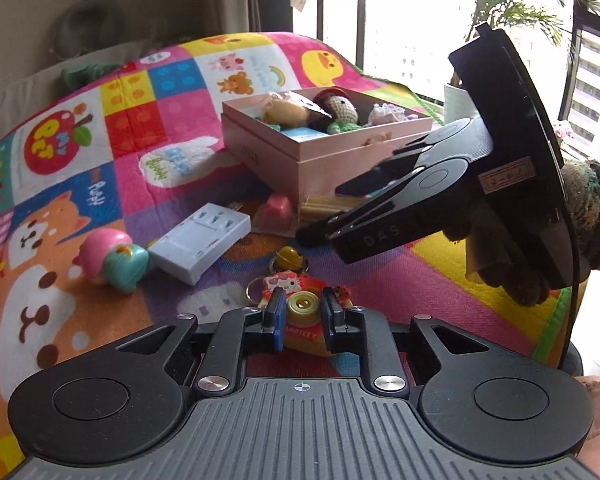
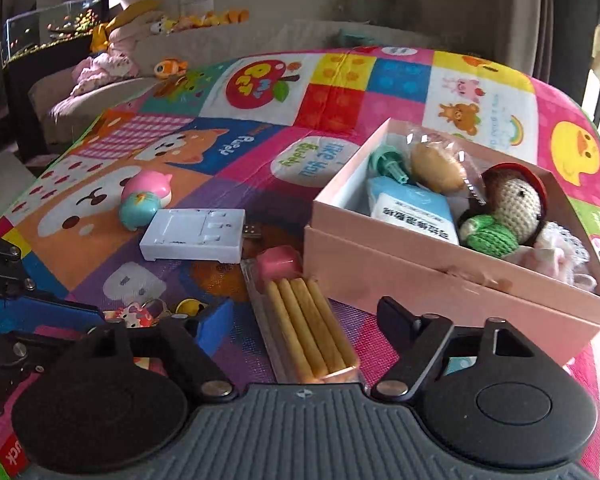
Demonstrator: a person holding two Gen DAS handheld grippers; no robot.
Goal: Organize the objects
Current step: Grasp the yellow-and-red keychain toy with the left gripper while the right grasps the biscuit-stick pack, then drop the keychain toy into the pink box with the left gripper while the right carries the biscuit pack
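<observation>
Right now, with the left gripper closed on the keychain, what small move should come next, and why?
Probably lift the left gripper clear of the mat and carry it toward the pink box. Its jaws pinch the cartoon-cat keychain, which sits low over the mat, and the open box beyond already holds a crochet doll and other sorted items.

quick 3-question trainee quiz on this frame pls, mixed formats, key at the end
1. True or false: the pink box is closed with a lid.
2. What is the left gripper shut on? A) white charger B) keychain charm C) biscuit pack
3. Fill in: the biscuit stick pack lies on the mat just in front of the ____.

Key: 1 false, it is open with toys inside. 2 B, the keychain charm. 3 pink box.
</observation>
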